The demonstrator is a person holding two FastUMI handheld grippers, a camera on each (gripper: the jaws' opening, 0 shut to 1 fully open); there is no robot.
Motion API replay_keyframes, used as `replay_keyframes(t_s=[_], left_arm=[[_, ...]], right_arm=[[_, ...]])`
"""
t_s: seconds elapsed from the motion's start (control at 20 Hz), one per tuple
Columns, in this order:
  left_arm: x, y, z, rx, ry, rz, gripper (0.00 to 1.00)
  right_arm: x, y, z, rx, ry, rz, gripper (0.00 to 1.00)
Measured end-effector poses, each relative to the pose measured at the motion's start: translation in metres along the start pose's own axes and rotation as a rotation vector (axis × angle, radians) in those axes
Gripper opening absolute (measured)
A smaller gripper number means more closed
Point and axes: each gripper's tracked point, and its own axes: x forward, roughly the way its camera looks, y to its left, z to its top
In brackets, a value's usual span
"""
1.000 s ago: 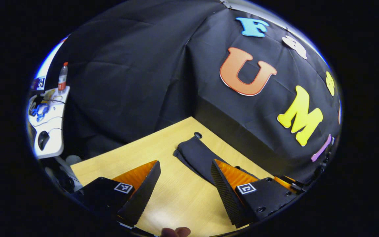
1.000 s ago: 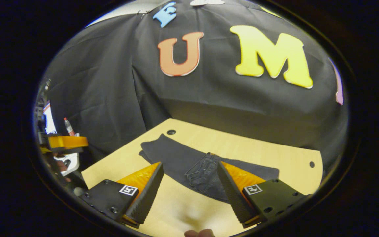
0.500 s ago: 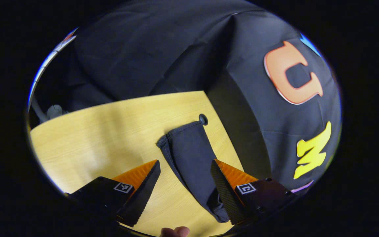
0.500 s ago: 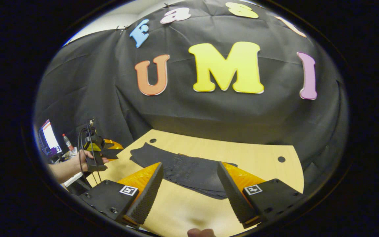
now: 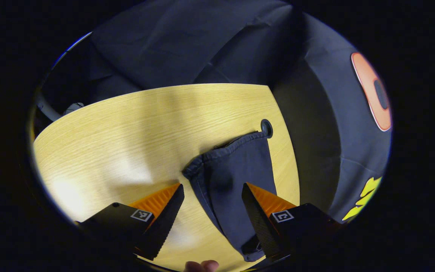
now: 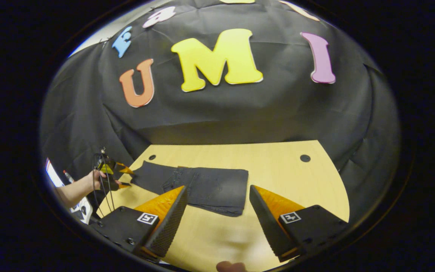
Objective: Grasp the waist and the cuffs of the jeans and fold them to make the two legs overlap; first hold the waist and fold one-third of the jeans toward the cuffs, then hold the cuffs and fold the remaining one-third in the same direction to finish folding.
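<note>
Dark jeans (image 6: pixel 210 185) lie flat on the wooden table (image 6: pixel 278 177), legs overlapped and the waist part folded over toward the cuffs. In the left gripper view the cuff end (image 5: pixel 232 166) lies just ahead of my left gripper (image 5: pixel 212 189), which is open, with the leg running back between its fingers. In the right gripper view the left gripper (image 6: pixel 117 175), held by a hand (image 6: pixel 96 179), hovers at the cuff end. My right gripper (image 6: pixel 217 189) is open, empty, and held back from the jeans' folded edge.
A round cable hole (image 5: pixel 266 128) sits in the table right by the cuffs, and another (image 6: pixel 305 158) lies toward the far right. Black cloth walls close the table's back and sides. A white desk (image 6: pixel 83 206) stands beyond the left edge.
The left gripper has tilted down and come closer over the cuffs. The right gripper has drawn away to the right, so the folded jeans now lie farther from it.
</note>
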Motion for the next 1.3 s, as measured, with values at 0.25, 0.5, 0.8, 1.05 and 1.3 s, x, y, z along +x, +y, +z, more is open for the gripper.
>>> replay_keyframes(t_s=[0.25,0.5,0.8,1.05,1.3], left_arm=[[0.013,0.0,0.0,0.013,0.016,0.069,0.99],[0.017,0.005,0.004,-0.005,0.033,0.154,0.97],[0.03,0.005,0.001,0.031,0.001,0.213,0.46],[0.031,0.0,0.001,0.051,-0.021,0.163,0.16],[-0.014,-0.034,0.003,0.207,-0.087,0.059,0.07]], right_arm=[[0.009,-0.013,0.0,0.032,0.017,-0.024,0.98],[0.018,-0.021,-0.009,0.091,0.033,-0.031,0.99],[0.019,-0.038,-0.032,0.184,0.053,-0.06,0.98],[0.004,-0.057,-0.05,0.243,0.06,-0.104,0.99],[-0.017,-0.054,-0.042,0.156,0.008,-0.155,0.98]])
